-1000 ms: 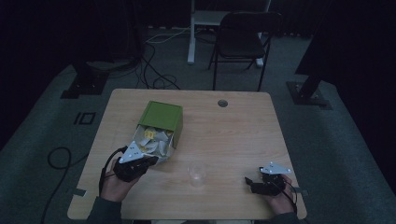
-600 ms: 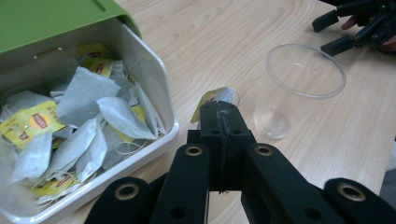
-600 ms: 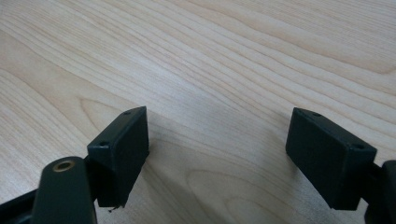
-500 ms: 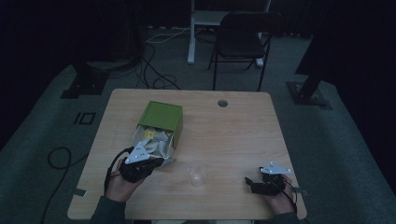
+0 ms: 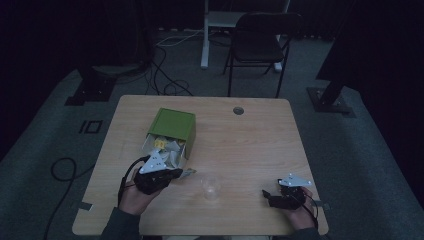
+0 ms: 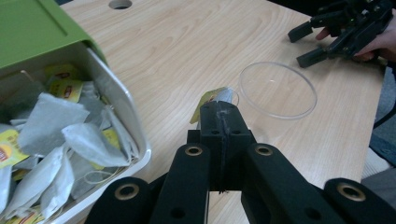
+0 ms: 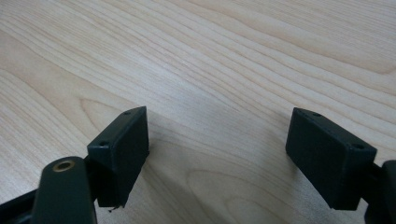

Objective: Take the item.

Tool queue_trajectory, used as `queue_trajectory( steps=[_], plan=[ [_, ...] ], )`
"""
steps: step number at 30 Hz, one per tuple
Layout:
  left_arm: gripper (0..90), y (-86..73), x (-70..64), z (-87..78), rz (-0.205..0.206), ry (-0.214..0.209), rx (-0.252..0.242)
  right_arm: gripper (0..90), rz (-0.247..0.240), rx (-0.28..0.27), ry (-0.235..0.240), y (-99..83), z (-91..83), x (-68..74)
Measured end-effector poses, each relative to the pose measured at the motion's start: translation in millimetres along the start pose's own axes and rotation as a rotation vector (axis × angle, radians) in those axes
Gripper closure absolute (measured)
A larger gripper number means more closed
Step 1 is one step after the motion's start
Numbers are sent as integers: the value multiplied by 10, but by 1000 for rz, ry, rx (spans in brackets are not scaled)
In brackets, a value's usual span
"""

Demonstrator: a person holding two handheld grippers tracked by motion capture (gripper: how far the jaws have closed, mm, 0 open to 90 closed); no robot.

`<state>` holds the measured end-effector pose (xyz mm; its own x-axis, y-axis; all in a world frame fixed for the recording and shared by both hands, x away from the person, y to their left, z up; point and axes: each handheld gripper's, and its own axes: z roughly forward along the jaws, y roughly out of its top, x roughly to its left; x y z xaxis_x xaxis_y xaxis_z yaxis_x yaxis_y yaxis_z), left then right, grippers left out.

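The left claw (image 6: 223, 116) is pinching its jaws together on a tea bag (image 6: 218, 97), gripping it so that the yellow tag and a bit of grey paper are poking out past the jaw tips. In the left gripper view the tea bag is hanging just above the bench (image 6: 187, 42), with the rim of a clear glass cup (image 6: 277, 90) lying close beyond it at about two o'clock. At nine o'clock from the claw, a white-lined box with a green lid (image 6: 74, 126) is sitting open toward the claw, holding a heap of loose tea bags with yellow tags. From the high view, the left claw (image 5: 186, 173) is hovering just at the box's (image 5: 172, 129) open mouth, and the cup (image 5: 210, 187) is standing near it at four o'clock.

The right claw (image 7: 217, 154) is resting with its jaws wide apart, gripping nothing, low over bare wood. In the high view the right claw (image 5: 267, 196) is sitting at the bench's near right corner, at three o'clock from the cup and well apart from it.
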<state>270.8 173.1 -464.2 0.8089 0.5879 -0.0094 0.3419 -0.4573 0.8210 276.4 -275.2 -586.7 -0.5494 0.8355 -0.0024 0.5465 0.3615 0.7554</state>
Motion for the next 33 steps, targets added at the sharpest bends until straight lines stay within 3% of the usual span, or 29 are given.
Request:
queue_trajectory(
  steps=[33],
  plan=[
    [900,158,-61,25,8,-59,-49,211,1,0,0,0,0,1]
  ],
)
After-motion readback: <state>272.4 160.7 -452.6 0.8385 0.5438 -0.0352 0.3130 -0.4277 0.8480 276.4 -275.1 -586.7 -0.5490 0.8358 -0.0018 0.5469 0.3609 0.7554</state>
